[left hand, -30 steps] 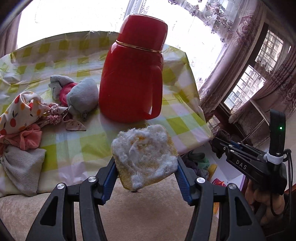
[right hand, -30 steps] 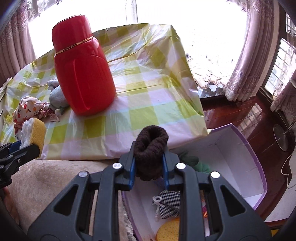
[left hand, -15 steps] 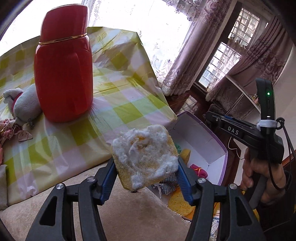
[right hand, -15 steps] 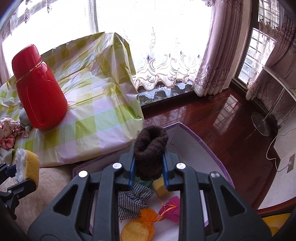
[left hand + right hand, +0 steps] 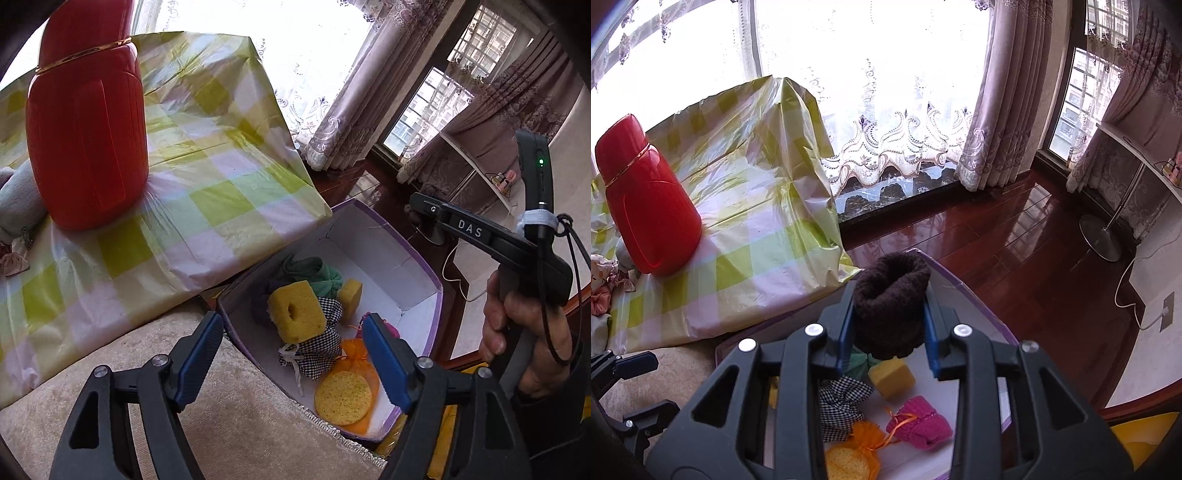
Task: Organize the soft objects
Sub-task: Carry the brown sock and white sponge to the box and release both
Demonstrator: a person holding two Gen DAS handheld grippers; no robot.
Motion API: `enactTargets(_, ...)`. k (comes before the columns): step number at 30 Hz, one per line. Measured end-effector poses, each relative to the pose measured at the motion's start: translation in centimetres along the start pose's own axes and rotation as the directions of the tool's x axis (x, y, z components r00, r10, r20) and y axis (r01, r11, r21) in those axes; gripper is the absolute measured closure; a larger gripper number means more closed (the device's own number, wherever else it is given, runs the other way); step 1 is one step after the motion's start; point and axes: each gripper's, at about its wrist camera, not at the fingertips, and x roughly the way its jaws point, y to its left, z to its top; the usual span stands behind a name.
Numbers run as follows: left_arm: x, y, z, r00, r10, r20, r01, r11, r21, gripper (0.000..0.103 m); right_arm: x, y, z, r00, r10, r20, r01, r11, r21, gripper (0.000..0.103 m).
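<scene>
Hanging wide open and empty, the left gripper (image 5: pixel 291 356) is above the box (image 5: pixel 424 258); the right gripper (image 5: pixel 889 341) squeezes a brown sock (image 5: pixel 890 295)

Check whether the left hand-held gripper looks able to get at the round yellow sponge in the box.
Probably yes. The left hand-held gripper is open and empty just above the box, and the round yellow sponge lies uncovered on top near the front corner.

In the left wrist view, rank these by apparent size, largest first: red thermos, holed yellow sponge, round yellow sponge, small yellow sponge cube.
1. red thermos, by far the largest
2. holed yellow sponge
3. round yellow sponge, near the holed one in size and closer to the camera, so that order is unsure
4. small yellow sponge cube
</scene>
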Motion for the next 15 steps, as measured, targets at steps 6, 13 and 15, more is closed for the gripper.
enactTargets(6,-0.2,0.6,-0.1,1.0,0.003,0.004,-0.003,1.0,-0.014,0.025,0.0,0.5,0.1,1.0,0.005,0.005,-0.005,1.0,-0.008,0.039)
enactTargets(13,-1.3,2.1,-0.2,0.999,0.025,0.027,-0.023,0.998,-0.052,0.025,-0.2,1.9,-0.1,0.999,0.038,-0.004,-0.038,0.999,-0.021,0.039)
enactTargets(15,-1.9,2.7,-0.3,0.999,0.037,0.039,-0.035,0.997,-0.065,0.025,-0.2,2.6,-0.1,0.999,0.054,-0.008,-0.054,0.998,-0.03,0.039)
